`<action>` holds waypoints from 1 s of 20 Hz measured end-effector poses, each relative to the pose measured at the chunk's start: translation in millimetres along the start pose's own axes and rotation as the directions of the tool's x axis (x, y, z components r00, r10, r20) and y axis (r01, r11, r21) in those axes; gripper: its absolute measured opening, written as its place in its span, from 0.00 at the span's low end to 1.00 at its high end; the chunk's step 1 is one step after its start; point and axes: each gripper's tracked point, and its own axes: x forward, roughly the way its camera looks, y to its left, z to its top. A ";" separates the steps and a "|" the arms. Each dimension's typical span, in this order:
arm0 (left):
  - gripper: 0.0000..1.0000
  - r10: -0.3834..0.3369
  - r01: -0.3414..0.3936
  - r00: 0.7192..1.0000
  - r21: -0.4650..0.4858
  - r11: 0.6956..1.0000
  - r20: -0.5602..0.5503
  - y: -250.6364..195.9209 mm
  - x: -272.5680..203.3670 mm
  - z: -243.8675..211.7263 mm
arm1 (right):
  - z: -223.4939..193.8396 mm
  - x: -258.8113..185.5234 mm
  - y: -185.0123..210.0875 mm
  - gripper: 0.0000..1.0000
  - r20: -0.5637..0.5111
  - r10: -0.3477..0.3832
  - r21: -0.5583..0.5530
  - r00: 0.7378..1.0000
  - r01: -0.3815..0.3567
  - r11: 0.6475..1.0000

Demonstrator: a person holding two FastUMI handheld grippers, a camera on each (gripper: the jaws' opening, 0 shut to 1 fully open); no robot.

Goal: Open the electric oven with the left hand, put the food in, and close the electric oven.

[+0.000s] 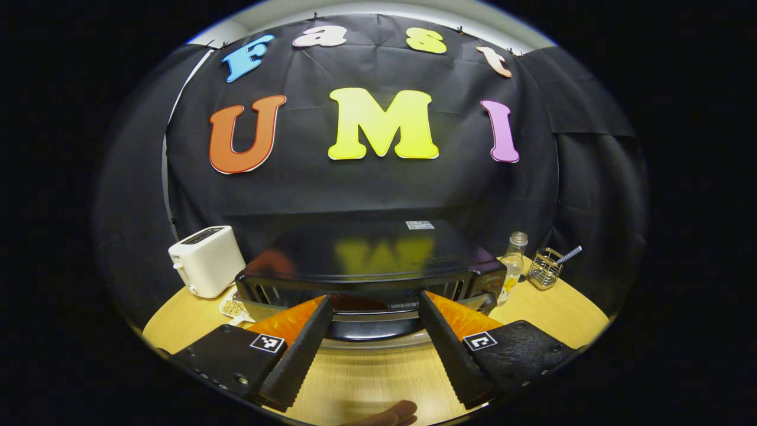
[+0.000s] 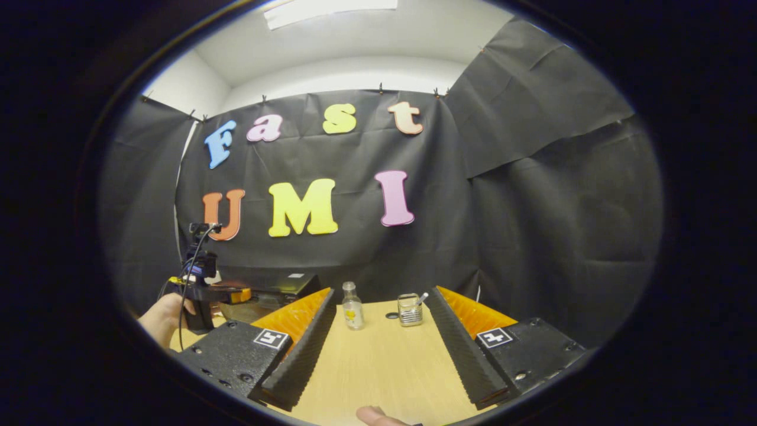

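My left gripper (image 1: 371,331) hangs just in front of the oven (image 1: 369,263), fingers spread apart and grasping nothing. The oven is a low black box with a glossy top and a slotted front edge. Straight ahead between my fingers curves what I take for its dark, rounded door handle (image 1: 369,327), with a reddish glow behind it. To open the door well, I judge I should bring both fingers level around that bar, close squarely on it, then pull in an arc, not straight back.

Past my left finger stands a white, boxy toaster (image 1: 206,261), and just under it a small plate of food (image 1: 232,307), half hidden. Past my right finger are a clear glass bottle (image 1: 513,260) and a wire basket (image 1: 544,269).

My right gripper (image 2: 378,346) waits over the pale wooden table (image 2: 384,367), ridged black fingers released and empty, the bottle and basket beyond them. Left of it, a hand (image 2: 162,319) holds the other gripper at the oven.
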 end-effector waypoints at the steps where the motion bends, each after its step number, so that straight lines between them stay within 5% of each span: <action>1: 0.94 0.004 -0.004 1.000 -0.014 1.000 -0.001 4.1 -1.6 5.4 | 2.0 -4.1 0.3 1.00 0.003 0.002 -0.004 1.000 -0.002 1.000; 7: 0.94 0.032 -0.033 0.997 0.022 0.999 0.070 16.2 -76.8 43.1 | 12.0 -25.9 10.9 1.00 -0.001 0.002 -0.006 1.000 -0.002 1.000; 13: 0.93 0.053 -0.060 0.984 0.034 0.998 0.170 19.2 -223.7 65.3 | 22.9 -61.0 39.4 1.00 -0.021 0.037 0.044 0.999 -0.037 0.998; 15: 0.94 0.078 -0.089 0.971 0.040 0.995 0.225 15.5 -269.9 70.0 | 29.2 -68.4 35.2 1.00 -0.020 -0.001 0.032 1.000 0.002 0.999; 17: 0.87 0.112 -0.114 0.959 -0.005 0.993 0.260 17.1 -308.4 66.7 | 38.0 -76.4 35.8 1.00 -0.001 -0.038 0.007 0.999 0.038 0.999; 18: 0.95 0.119 -0.114 0.952 -0.033 0.993 0.282 16.4 -324.0 66.2 | 41.7 -80.9 42.7 1.00 0.008 -0.028 0.003 1.000 0.028 1.000; 20: 0.94 0.100 -0.084 0.942 -0.061 0.995 0.321 8.0 -348.2 61.4 | 46.6 -89.6 63.2 1.00 0.015 0.022 -0.004 1.000 -0.022 1.000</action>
